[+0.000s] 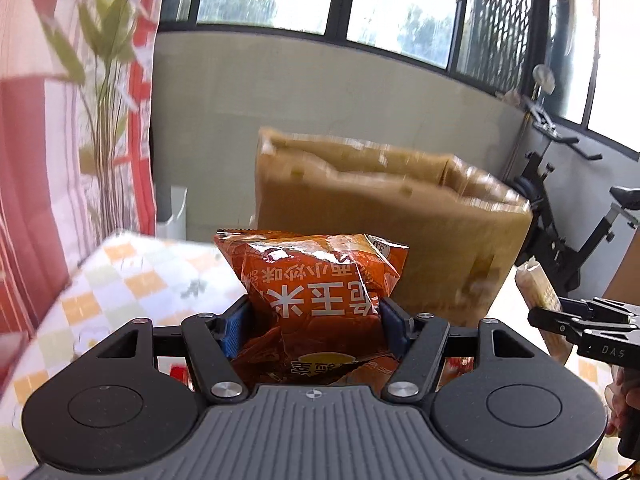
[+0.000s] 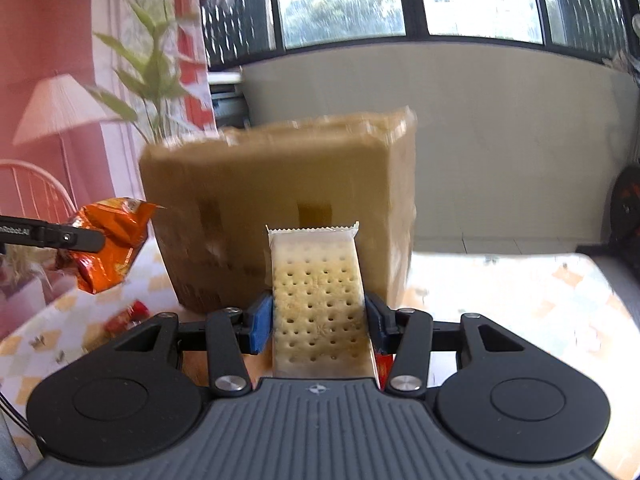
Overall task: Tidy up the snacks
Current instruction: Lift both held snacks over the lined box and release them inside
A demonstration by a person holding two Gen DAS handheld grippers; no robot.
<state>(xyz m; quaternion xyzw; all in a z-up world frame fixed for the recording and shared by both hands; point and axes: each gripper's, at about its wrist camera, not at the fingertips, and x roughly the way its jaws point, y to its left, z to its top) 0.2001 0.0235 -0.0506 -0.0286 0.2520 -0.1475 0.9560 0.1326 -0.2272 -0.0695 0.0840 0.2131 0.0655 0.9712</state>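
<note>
My left gripper (image 1: 312, 320) is shut on an orange snack bag (image 1: 320, 280) with white Chinese writing, held up above the table. My right gripper (image 2: 318, 320) is shut on a clear-wrapped cracker pack (image 2: 318, 300), also held up. A brown cardboard box (image 1: 380, 216) stands on the table just beyond both grippers; it also shows in the right wrist view (image 2: 280, 200). The orange bag (image 2: 108, 248) appears at the left of the right wrist view, and the cracker pack (image 1: 538, 292) at the right of the left wrist view. The box's inside is hidden.
The table has a checkered cloth (image 1: 132, 280). A red snack packet (image 2: 128, 316) lies on it left of the box. A leafy plant (image 1: 104, 80) and curtain stand at the left, an exercise bike (image 1: 560, 220) at the right, windows behind.
</note>
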